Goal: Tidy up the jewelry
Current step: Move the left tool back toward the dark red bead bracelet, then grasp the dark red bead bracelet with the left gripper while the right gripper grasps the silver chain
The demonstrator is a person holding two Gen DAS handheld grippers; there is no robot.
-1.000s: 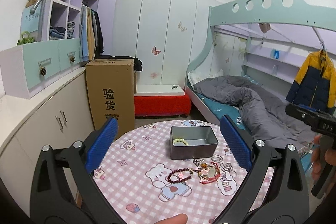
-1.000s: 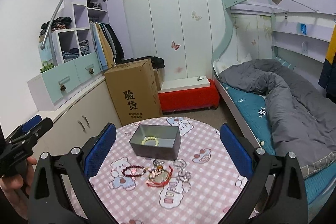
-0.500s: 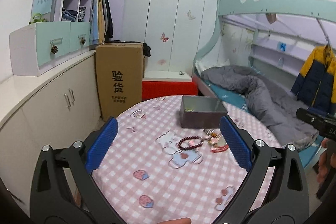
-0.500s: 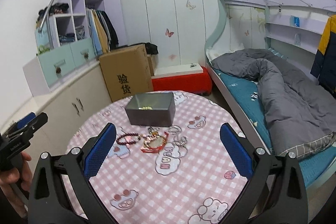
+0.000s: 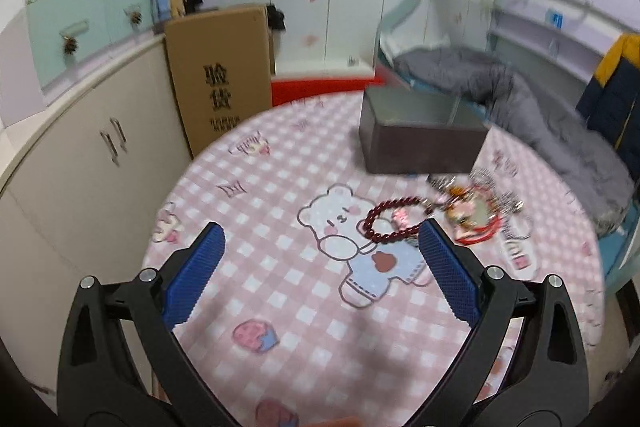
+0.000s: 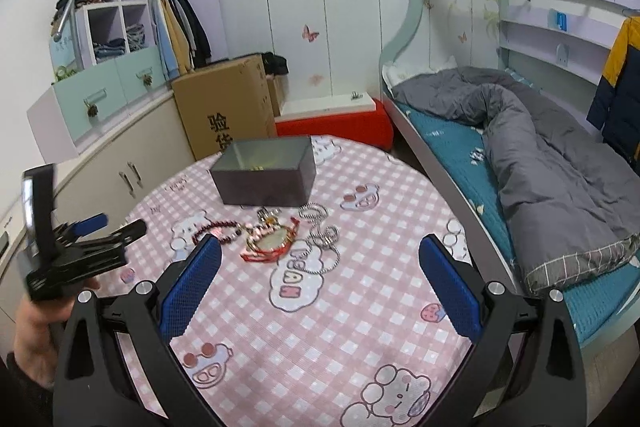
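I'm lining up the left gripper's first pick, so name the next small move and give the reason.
Probably ease the left gripper forward and a little right until the dark red bead bracelet sits between its open fingers. The bracelet lies loose on the checked tablecloth, nearest that gripper, just off its right fingertip. The grey box behind is open.

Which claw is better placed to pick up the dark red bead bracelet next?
Left, probably. The left claw is open with the dark red bead bracelet just beyond its right fingertip; the right claw faces the silver chains instead.
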